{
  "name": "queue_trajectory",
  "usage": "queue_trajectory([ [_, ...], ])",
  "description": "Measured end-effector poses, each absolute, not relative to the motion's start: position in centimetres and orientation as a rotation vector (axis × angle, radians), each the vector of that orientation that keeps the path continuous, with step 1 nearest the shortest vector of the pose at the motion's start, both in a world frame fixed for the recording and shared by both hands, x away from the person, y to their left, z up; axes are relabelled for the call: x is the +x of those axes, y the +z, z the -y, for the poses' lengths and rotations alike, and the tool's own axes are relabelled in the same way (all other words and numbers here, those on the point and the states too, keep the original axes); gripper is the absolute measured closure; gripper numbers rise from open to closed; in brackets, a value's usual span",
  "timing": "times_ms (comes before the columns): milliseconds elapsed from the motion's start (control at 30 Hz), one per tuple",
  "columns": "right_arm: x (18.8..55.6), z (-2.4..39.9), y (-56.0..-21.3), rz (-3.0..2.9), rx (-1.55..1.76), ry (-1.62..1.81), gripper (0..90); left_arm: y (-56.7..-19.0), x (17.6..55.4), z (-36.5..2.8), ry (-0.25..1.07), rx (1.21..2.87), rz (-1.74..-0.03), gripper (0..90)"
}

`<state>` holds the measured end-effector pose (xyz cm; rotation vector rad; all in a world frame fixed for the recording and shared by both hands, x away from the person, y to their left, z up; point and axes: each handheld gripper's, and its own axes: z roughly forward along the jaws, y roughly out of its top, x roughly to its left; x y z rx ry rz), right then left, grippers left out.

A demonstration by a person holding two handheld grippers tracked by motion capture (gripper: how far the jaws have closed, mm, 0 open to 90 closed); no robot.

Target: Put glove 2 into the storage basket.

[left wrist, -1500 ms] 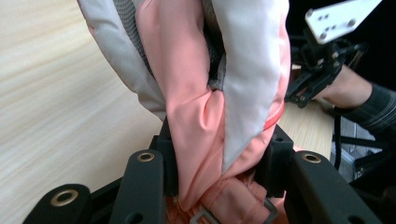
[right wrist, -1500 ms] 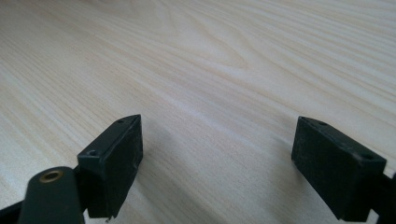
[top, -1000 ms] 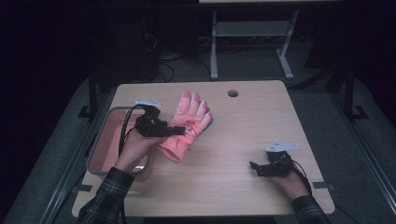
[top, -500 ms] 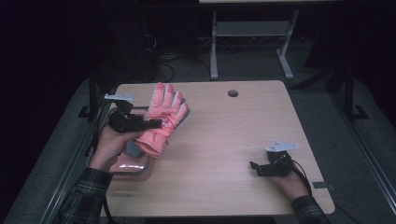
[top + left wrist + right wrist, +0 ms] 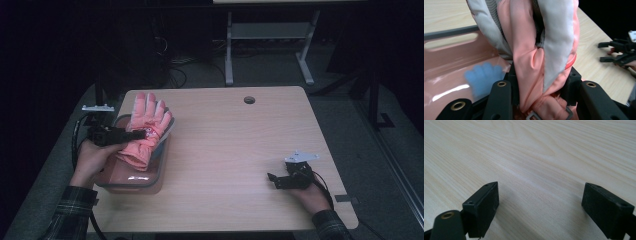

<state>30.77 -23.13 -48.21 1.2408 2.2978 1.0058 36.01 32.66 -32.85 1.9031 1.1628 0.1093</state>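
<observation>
A salmon-pink padded glove (image 5: 145, 131) with grey-white palm panels (image 5: 541, 47) hangs above a translucent pink bin (image 5: 131, 181) at the table's left edge. My left gripper (image 5: 136, 134) is shut on the glove's middle, fingers of the glove pointing away from me. In the left gripper view the jaws squeeze the glove from both sides (image 5: 541, 87), and a small blue glove (image 5: 484, 77) lies on the bin's floor below. My right gripper (image 5: 272, 180) rests on the wood near the front right corner, open, with bare tabletop between its jaws (image 5: 540, 205).
The bin (image 5: 451, 52) has a dark rim with a handle slot. A round cable hole (image 5: 249, 100) sits at the table's far middle. A metal stand (image 5: 270, 45) is on the floor behind the wooden table (image 5: 240, 145).
The left hand has carried the pink glove leftward from the table's middle-left to over the bin. The right hand and its gripper have stayed put.
</observation>
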Motion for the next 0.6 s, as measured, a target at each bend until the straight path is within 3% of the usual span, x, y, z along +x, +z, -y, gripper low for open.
queue_trajectory([
  [600,30.8,23.1,-48.2,-2.298,1.24,1.006,14.2,-36.8,36.7,-35.0,0.091,1.892,-1.329,59.9],
])
